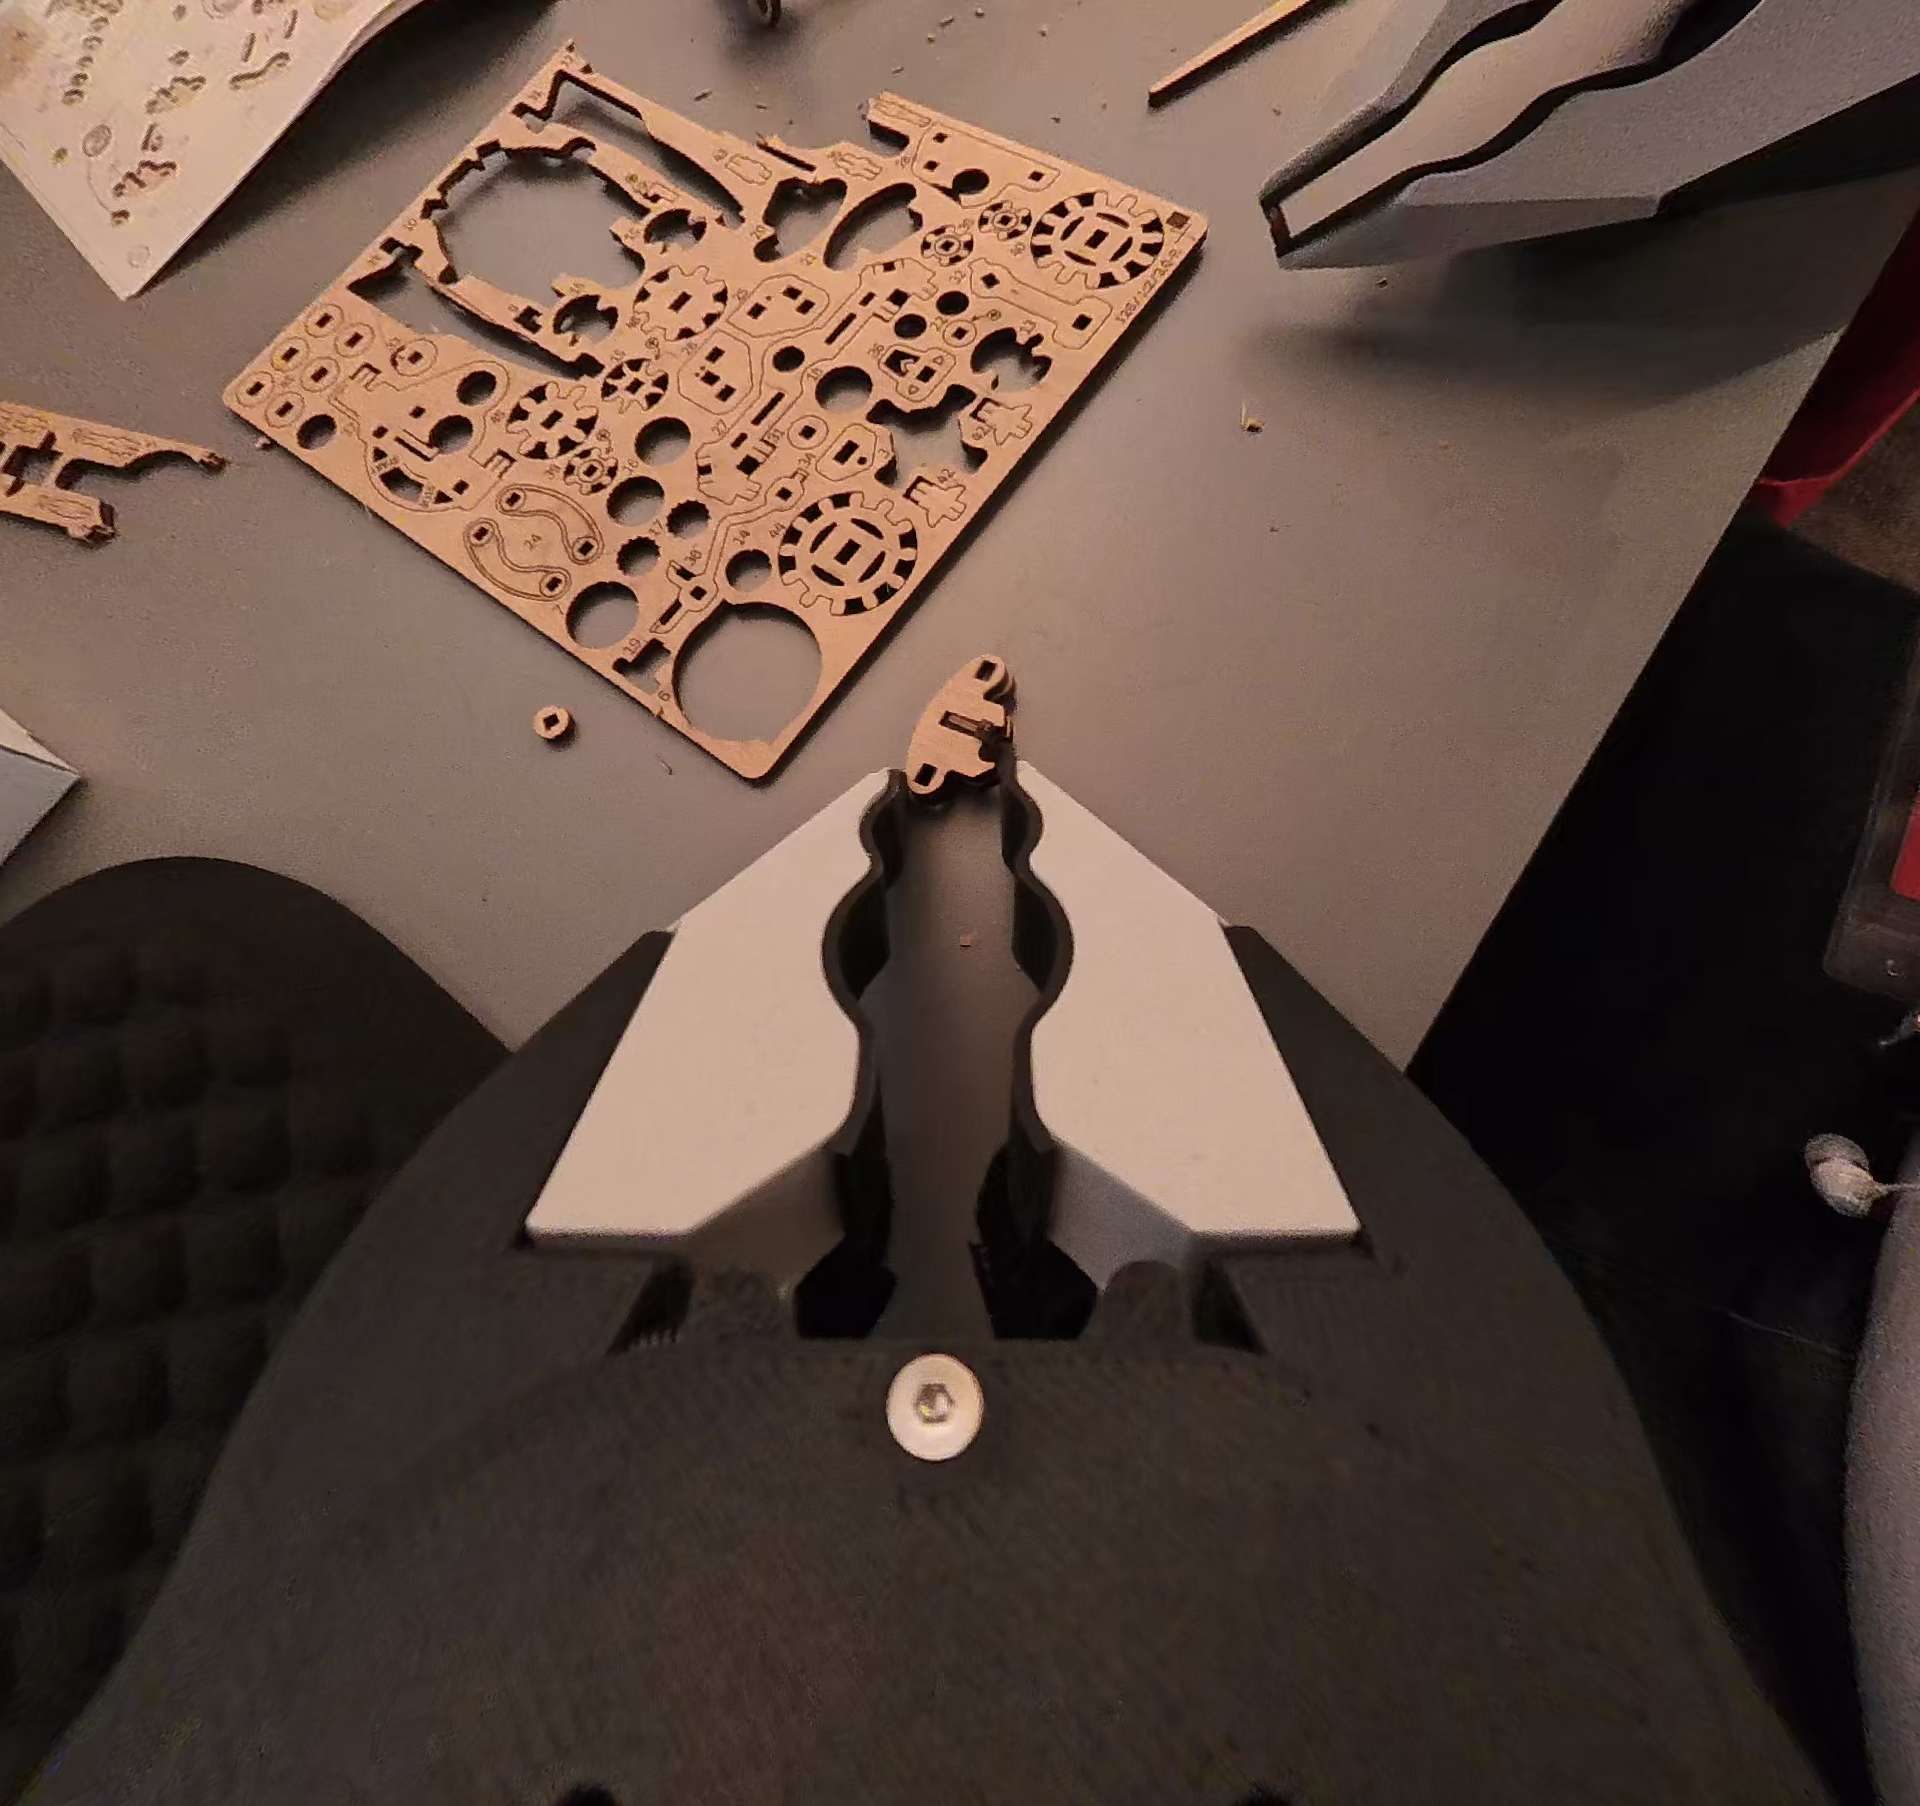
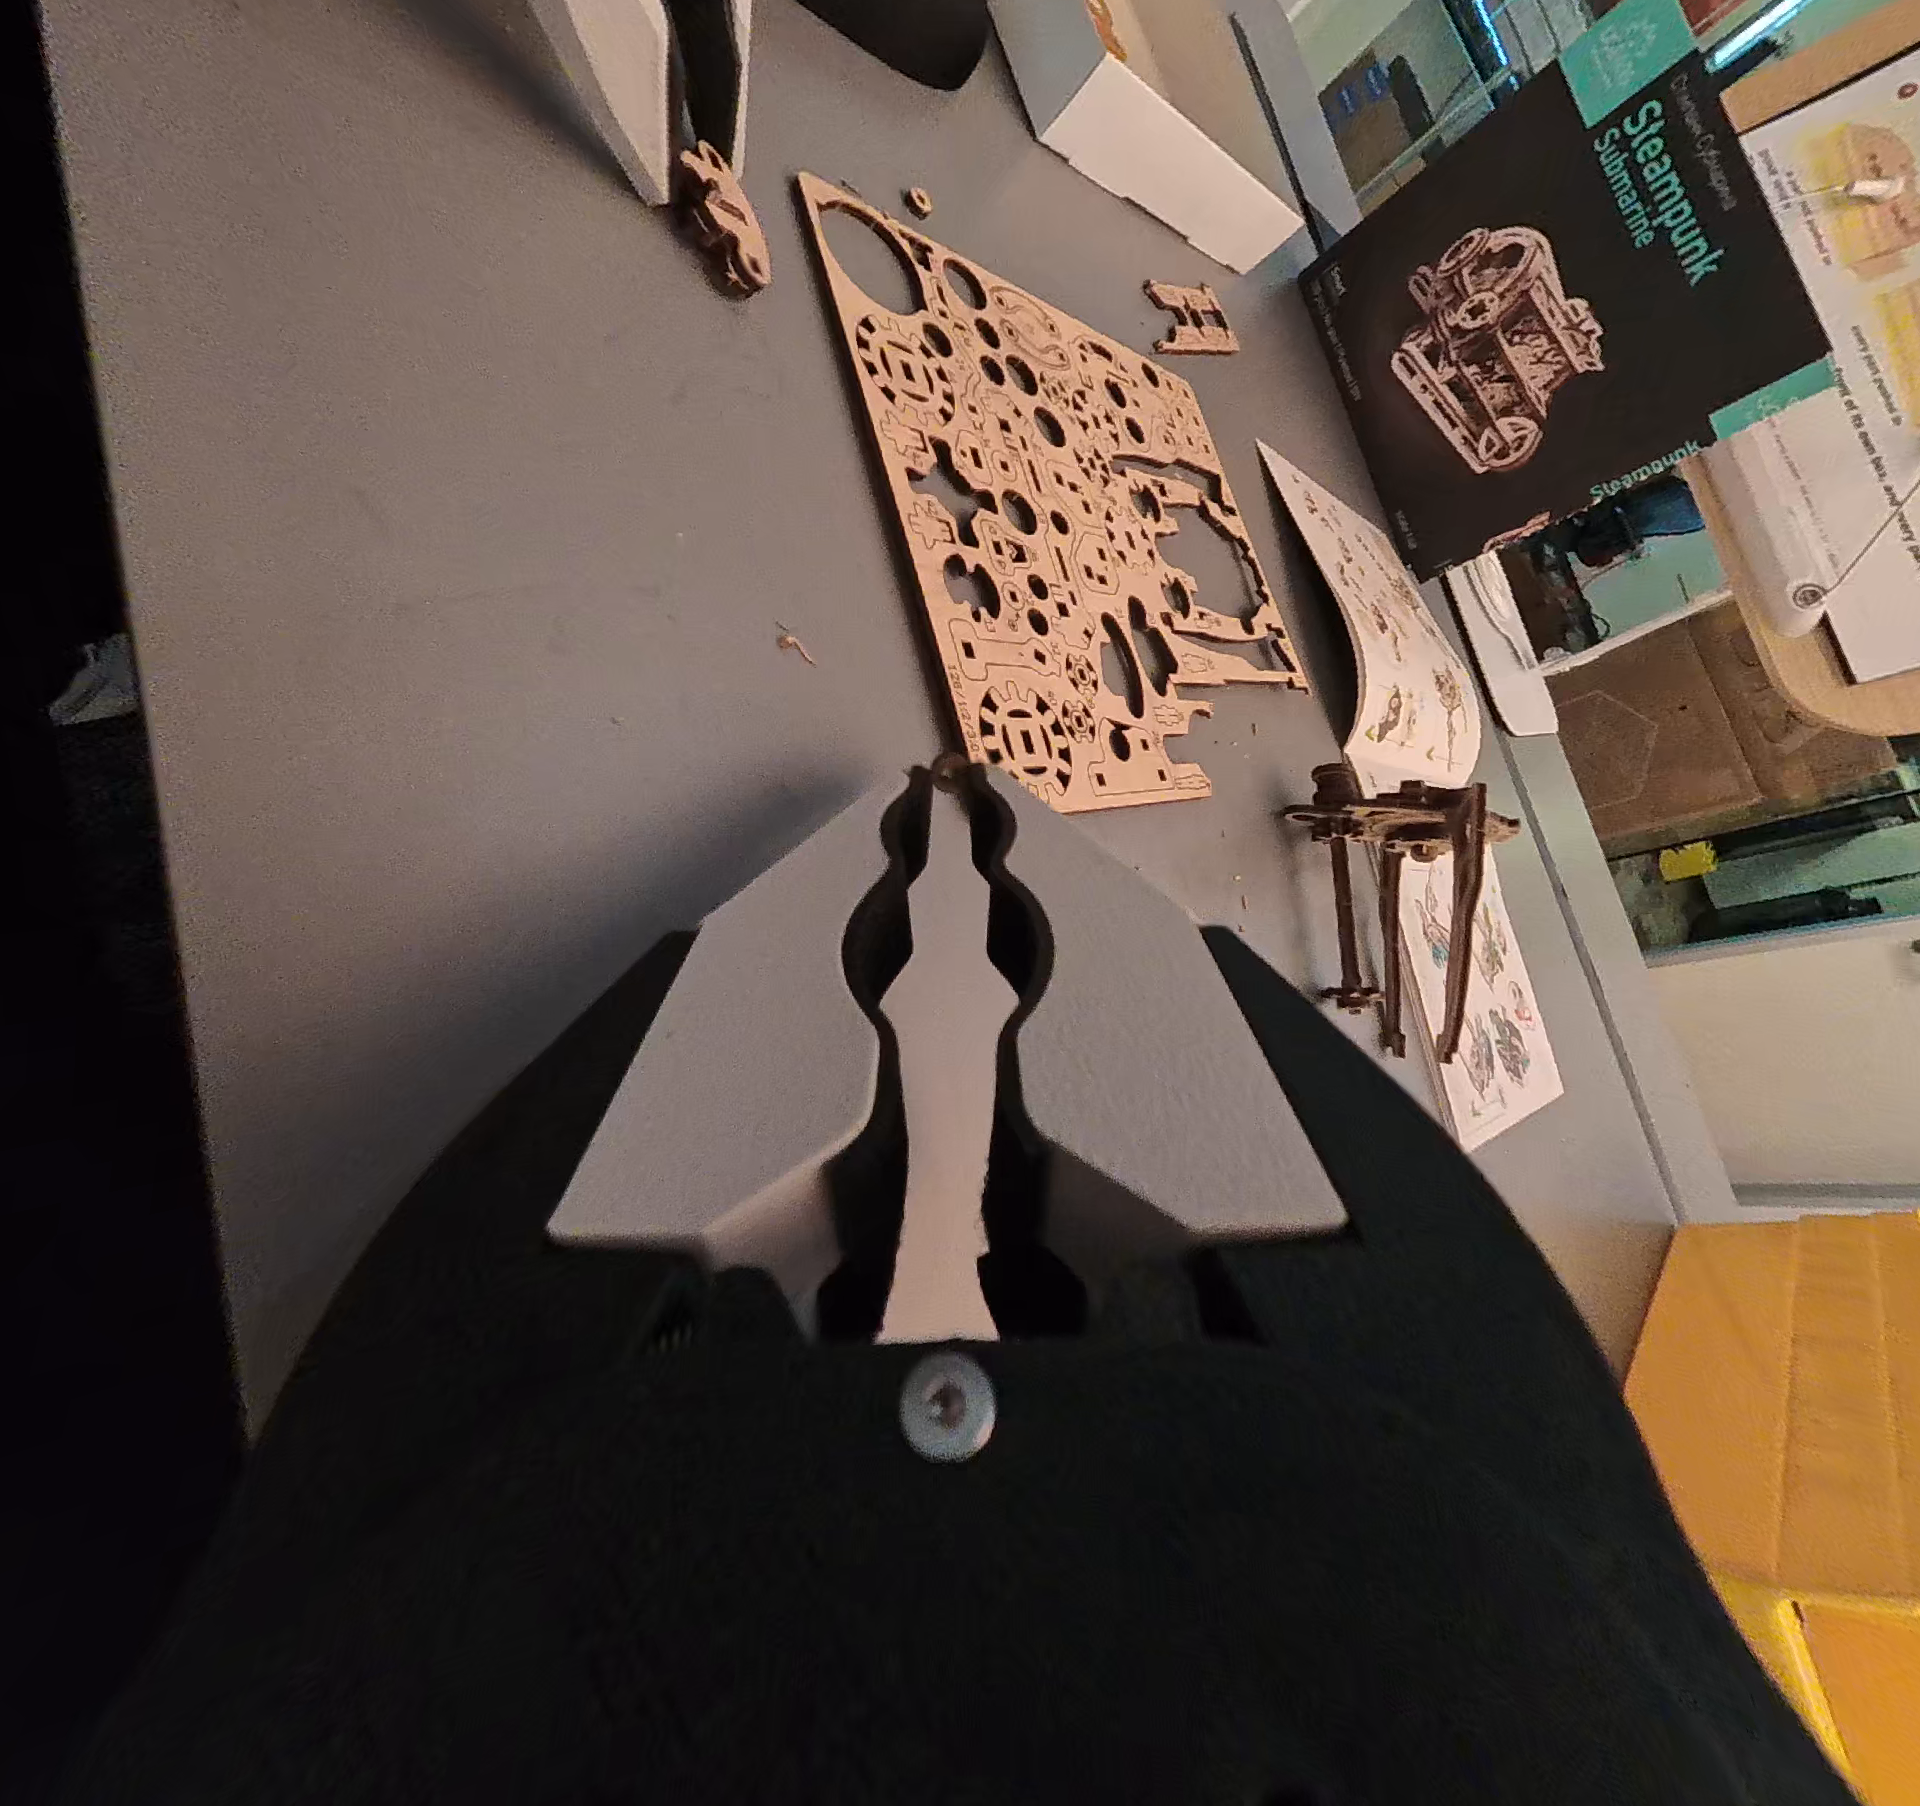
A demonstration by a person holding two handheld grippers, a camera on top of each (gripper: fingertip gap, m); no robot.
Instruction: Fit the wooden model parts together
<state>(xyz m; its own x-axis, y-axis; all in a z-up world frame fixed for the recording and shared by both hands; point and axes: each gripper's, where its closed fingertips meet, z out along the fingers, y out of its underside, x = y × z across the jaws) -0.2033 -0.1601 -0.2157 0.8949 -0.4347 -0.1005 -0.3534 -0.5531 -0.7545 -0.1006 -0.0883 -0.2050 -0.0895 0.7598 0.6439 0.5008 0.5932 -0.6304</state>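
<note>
I have the left tool (image 1: 951, 769) nearly closed on a small oval wooden piece (image 1: 961, 722), pinched by its lower edge so most of it sticks out past the tips, above the grey table (image 1: 1247, 665). My right tool (image 2: 945, 777) is also almost closed, and something tiny and dark (image 2: 948, 769) sits right at its tips; I can't tell what it is, maybe a small ring or peg. The two tools are well apart, so nothing is being joined at this moment.

I'd judge the job to be somewhere in the middle. The flat wooden sheet (image 1: 727, 385) lying on the table has many empty holes where pieces have been pushed out, yet several gears and plates are still in it. A partly built model (image 2: 1392, 873) stands near the open booklet (image 2: 1392, 696), a loose piece (image 2: 1193, 314) lies beyond the sheet, and a tiny washer-like piece (image 1: 554, 722) rests beside its corner.

The oval piece is thin, pale plywood with notched edges and a dark slot in its face; I'd expect it to take a peg there.
</note>
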